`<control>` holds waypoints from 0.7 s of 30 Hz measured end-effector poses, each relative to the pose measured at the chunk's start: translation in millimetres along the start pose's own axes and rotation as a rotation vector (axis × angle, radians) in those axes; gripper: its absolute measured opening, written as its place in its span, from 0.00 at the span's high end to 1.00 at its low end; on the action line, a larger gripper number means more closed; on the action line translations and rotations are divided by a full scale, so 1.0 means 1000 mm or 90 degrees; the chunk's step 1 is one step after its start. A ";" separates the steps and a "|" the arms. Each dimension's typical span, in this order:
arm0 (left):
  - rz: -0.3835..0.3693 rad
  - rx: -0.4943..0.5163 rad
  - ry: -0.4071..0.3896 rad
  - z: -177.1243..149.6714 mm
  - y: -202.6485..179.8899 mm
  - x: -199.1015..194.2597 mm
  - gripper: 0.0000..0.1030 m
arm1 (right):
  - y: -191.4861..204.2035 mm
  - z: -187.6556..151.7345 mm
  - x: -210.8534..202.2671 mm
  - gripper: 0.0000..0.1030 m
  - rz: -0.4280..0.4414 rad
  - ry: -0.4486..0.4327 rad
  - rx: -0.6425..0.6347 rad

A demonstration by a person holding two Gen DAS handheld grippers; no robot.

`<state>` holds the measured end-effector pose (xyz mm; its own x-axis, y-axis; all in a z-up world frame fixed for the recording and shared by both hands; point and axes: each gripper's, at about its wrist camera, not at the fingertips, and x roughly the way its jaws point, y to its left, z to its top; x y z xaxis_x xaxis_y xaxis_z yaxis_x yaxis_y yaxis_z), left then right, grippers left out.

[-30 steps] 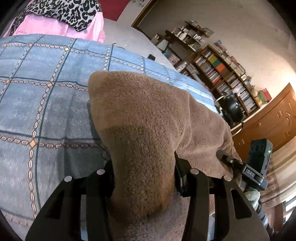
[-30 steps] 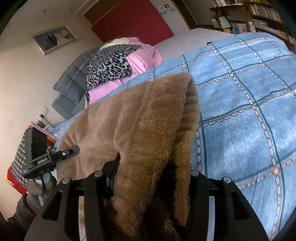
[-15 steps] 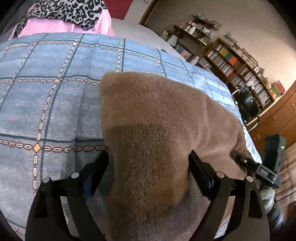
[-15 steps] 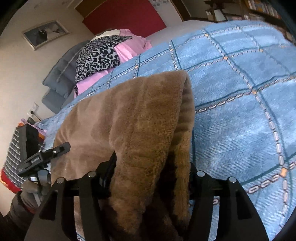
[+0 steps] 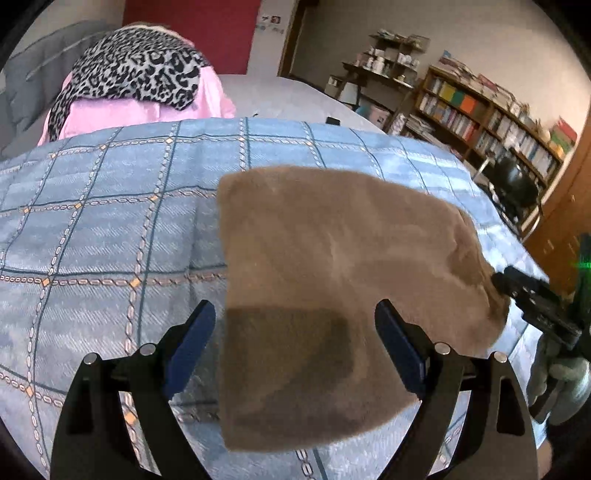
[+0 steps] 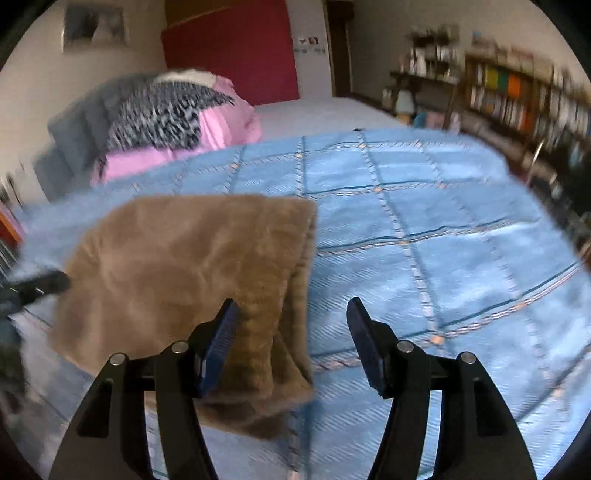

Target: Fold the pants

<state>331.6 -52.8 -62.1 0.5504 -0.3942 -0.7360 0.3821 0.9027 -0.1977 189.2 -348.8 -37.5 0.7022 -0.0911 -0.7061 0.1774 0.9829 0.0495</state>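
Left claw (image 5: 295, 328) spread wide, gripping nothing, blue pads either side of the brown pants (image 5: 332, 280). Right claw (image 6: 291, 328) likewise wide apart and empty, at the pants' right edge. Pants lying folded on the blue checked bedspread (image 6: 424, 229).

A: Blue checked quilt (image 5: 110, 229) spreads under both tools, filling the ground ahead.

B: And far ahead-left, a leopard-print cloth (image 5: 140, 74) draped on a pink heap (image 5: 122, 114), grey bedding (image 6: 77, 125) beside it.

A: Red panel (image 6: 236, 51) behind. Bookshelf (image 5: 491, 122) off ahead-right, dark chair (image 5: 515, 184) below it.

B: A framed picture (image 6: 94, 27) hangs upper left.
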 end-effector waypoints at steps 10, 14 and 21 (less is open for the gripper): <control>0.034 0.040 0.019 -0.022 -0.010 0.026 0.08 | -0.007 -0.014 0.028 0.41 -0.051 0.032 0.017; 0.056 0.040 0.009 -0.021 -0.018 0.014 0.08 | -0.006 -0.012 0.026 0.41 -0.052 0.038 0.022; 0.096 0.050 -0.005 -0.029 -0.033 -0.017 0.03 | 0.006 -0.015 -0.023 0.22 -0.011 -0.027 0.053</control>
<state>287.8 -70.7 -62.1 0.6113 -0.2569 -0.7485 0.3520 0.9354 -0.0335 164.0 -338.3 -32.0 0.7269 -0.1158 -0.6769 0.2450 0.9646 0.0980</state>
